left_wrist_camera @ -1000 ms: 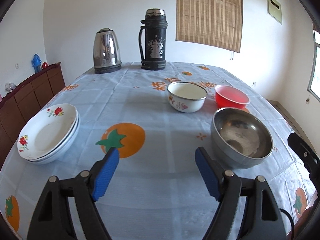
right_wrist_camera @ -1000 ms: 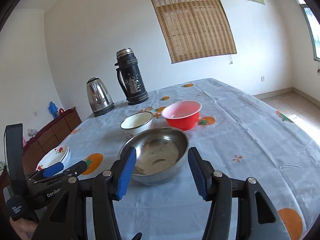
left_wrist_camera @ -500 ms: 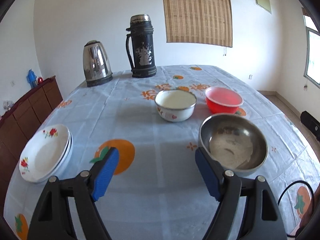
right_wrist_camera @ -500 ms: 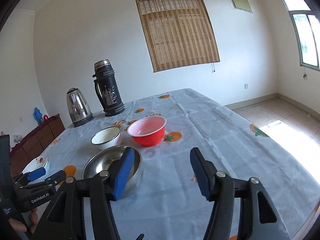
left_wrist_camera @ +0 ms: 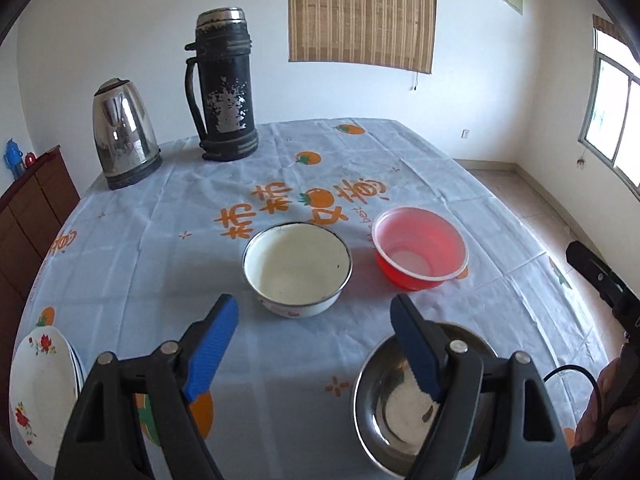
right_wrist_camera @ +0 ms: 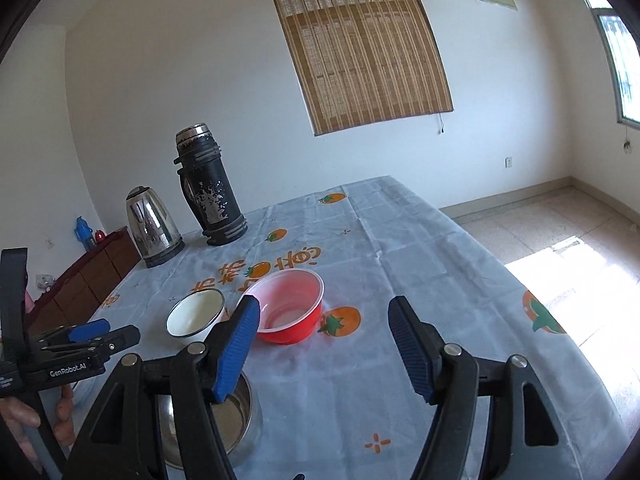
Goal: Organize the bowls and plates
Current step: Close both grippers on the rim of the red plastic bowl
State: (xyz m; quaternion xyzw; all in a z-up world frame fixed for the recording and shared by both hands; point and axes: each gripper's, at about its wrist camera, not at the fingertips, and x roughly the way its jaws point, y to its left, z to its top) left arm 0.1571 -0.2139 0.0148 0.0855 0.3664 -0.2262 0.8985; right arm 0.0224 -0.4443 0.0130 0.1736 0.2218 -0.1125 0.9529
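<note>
A white enamel bowl [left_wrist_camera: 298, 268] and a red plastic bowl [left_wrist_camera: 420, 252] stand side by side mid-table. Nearer, a steel bowl [left_wrist_camera: 388, 412] sits partly behind my left gripper's right finger. A stack of flowered plates [left_wrist_camera: 40, 392] lies at the near left edge. My left gripper [left_wrist_camera: 314, 299] is open and holds nothing, and the white bowl sits just beyond its tips. My right gripper [right_wrist_camera: 323, 302] is open too, above the cloth, with the red bowl [right_wrist_camera: 288, 308] past its left finger and the steel bowl [right_wrist_camera: 236, 412] below that finger. The white bowl [right_wrist_camera: 198, 314] is further left.
A steel kettle [left_wrist_camera: 124, 132] and a tall black flask [left_wrist_camera: 224, 84] stand at the far left of the table [left_wrist_camera: 400, 168]. A dark wooden cabinet [left_wrist_camera: 24, 216] runs along the left wall. The right gripper's body [left_wrist_camera: 600, 280] shows at the right edge. Floor lies beyond the table's right side.
Both grippers have moved forward over the table, so the steel bowl has dropped to the bottom of each view. The right jaws stand a little wider. The bowls and plates have not moved.
</note>
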